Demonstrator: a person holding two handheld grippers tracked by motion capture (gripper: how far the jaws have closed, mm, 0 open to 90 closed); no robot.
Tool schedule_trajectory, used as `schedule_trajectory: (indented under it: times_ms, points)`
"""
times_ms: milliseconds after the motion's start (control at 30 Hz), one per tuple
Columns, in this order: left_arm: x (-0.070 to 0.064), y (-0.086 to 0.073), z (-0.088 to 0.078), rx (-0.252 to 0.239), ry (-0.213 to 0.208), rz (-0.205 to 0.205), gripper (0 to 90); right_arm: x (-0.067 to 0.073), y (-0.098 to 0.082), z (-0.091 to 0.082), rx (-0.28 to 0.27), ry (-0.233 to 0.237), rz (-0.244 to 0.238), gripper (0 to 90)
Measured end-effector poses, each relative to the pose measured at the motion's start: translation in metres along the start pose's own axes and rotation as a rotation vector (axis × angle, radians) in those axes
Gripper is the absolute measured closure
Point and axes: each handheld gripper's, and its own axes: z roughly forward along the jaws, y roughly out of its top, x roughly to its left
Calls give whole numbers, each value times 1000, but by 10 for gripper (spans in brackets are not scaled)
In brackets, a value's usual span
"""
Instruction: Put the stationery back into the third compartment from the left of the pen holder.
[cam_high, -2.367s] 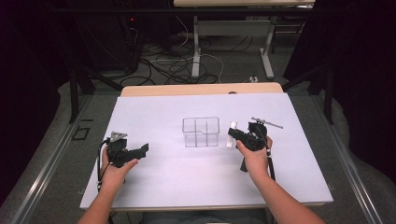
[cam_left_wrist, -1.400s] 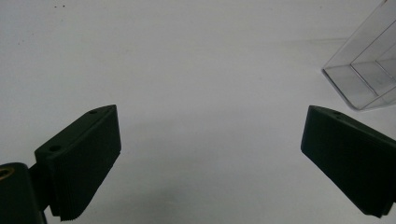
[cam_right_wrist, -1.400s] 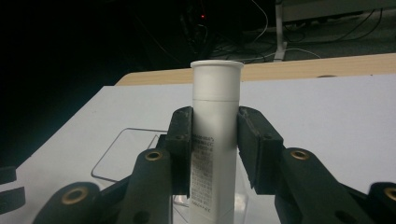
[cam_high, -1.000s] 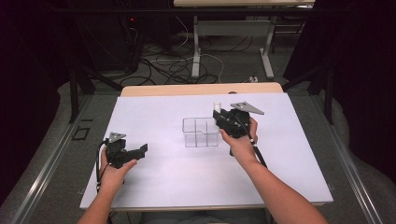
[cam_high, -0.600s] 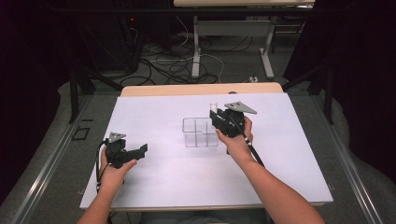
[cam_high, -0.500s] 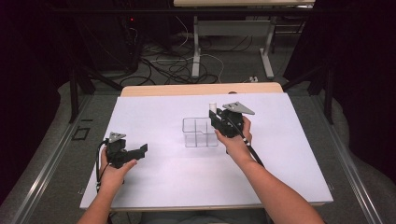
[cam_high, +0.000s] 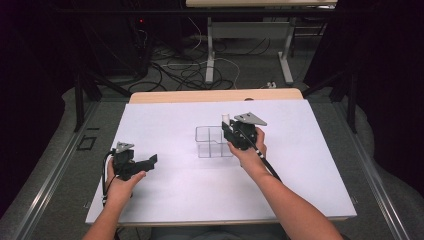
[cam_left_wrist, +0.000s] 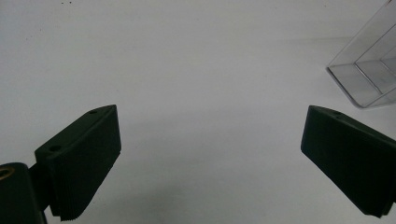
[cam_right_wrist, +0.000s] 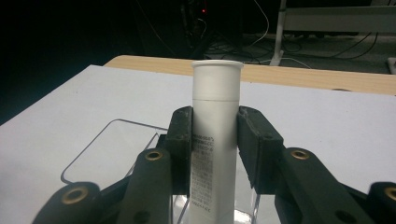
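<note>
White table sheet (cam_high: 175, 200) carries a clear plastic divided box (cam_high: 212, 142); right gripper (cam_right_wrist: 215, 140) clamps an upright white plastic tube (cam_right_wrist: 215, 140) above it, left gripper (cam_left_wrist: 210, 158) gapes empty.

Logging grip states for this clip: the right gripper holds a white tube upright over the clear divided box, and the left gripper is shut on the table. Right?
Not quite. The left gripper is open, per the left gripper view; the rest stands.
</note>
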Motion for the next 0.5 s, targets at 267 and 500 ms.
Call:
schedule_trajectory:
  times_ms: [267, 500]
  points:
    - [0, 0, 0, 12, -4, 9, 51, 4, -3, 1, 0, -7, -28, 661]
    - [1, 0, 0, 10, -5, 8, 51, 4, -6, 3, 0, -6, -31, 661]
